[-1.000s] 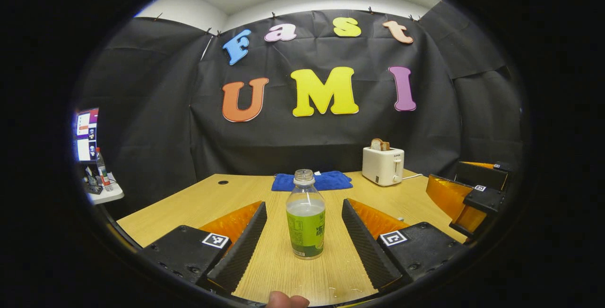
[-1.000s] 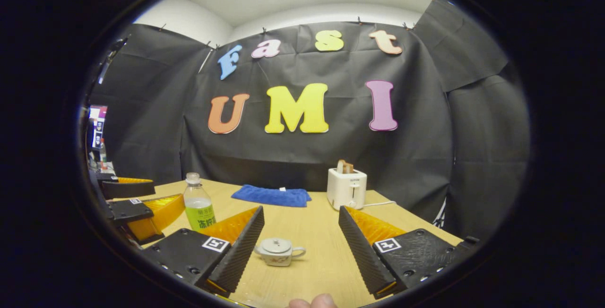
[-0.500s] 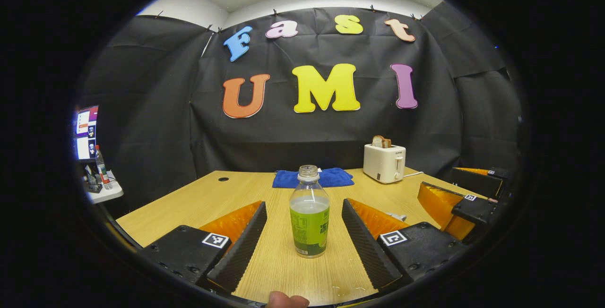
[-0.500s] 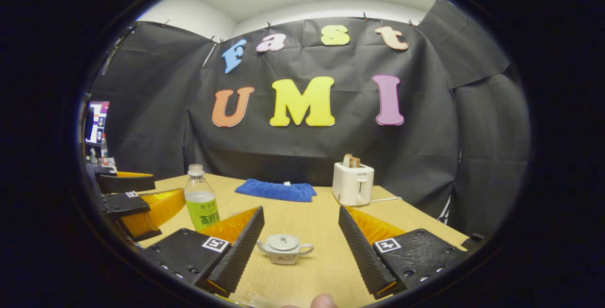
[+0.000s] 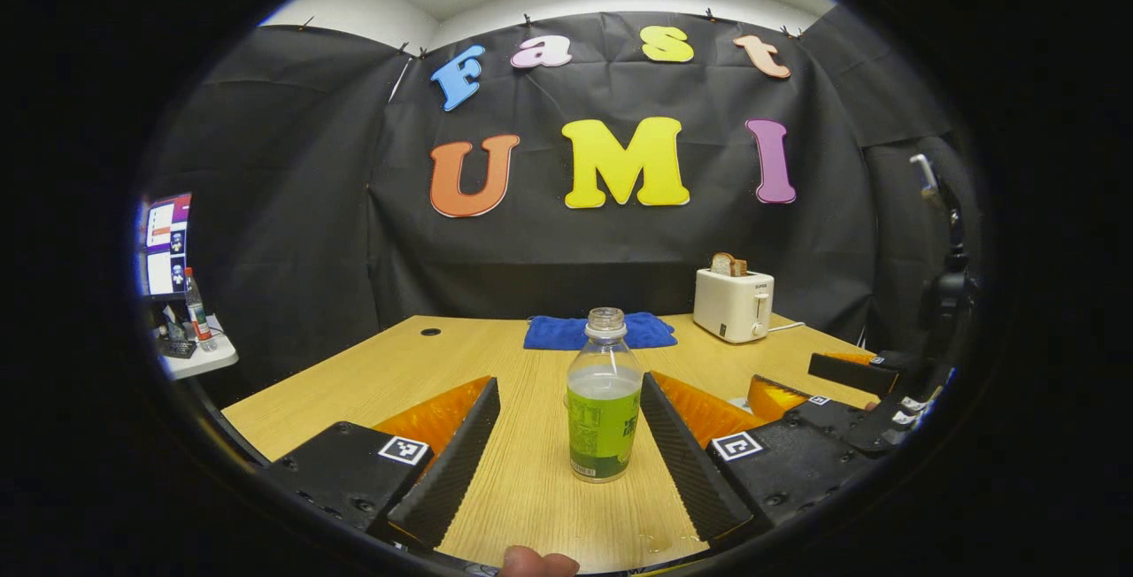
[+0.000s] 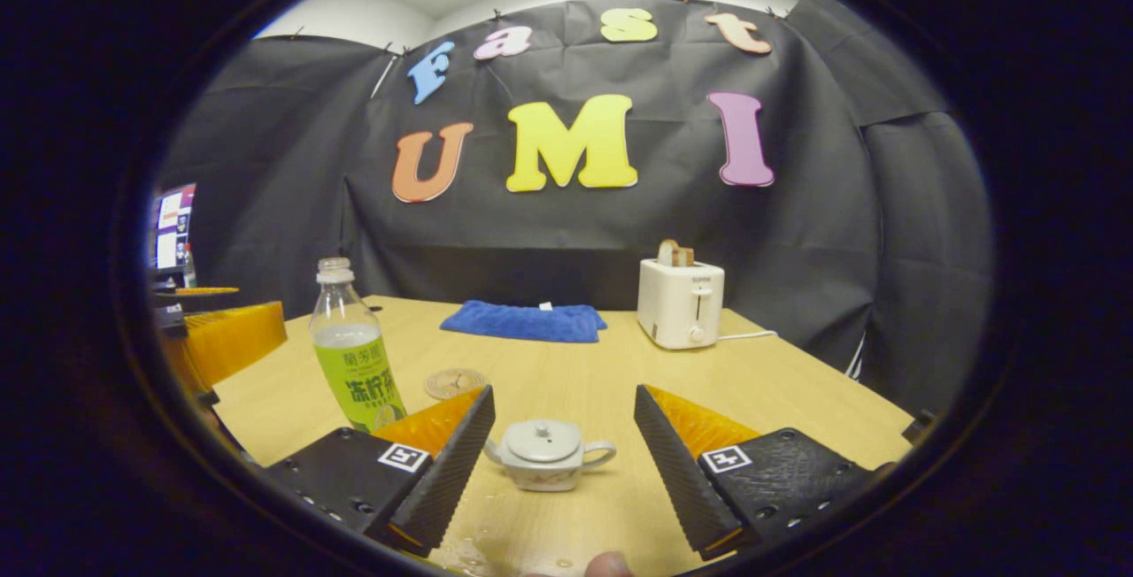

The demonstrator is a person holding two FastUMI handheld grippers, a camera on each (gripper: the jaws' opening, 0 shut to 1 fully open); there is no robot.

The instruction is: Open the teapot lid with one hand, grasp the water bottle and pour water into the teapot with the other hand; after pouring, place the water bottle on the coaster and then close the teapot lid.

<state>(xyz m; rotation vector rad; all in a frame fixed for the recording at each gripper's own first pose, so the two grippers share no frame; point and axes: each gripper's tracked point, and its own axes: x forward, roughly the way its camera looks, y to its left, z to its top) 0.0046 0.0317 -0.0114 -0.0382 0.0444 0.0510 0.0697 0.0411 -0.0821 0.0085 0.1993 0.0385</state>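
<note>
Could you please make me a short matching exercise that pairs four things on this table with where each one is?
Things:
1. water bottle
2. teapot
3. blue towel
4. toaster

Places:
A. flat at the table's far edge, by the wall
B. between the left gripper's open fingers
C. right of the towel, bread in its slot
D. between the right gripper's open fingers, lid on

Pairs: 1-B, 2-D, 3-A, 4-C
</note>
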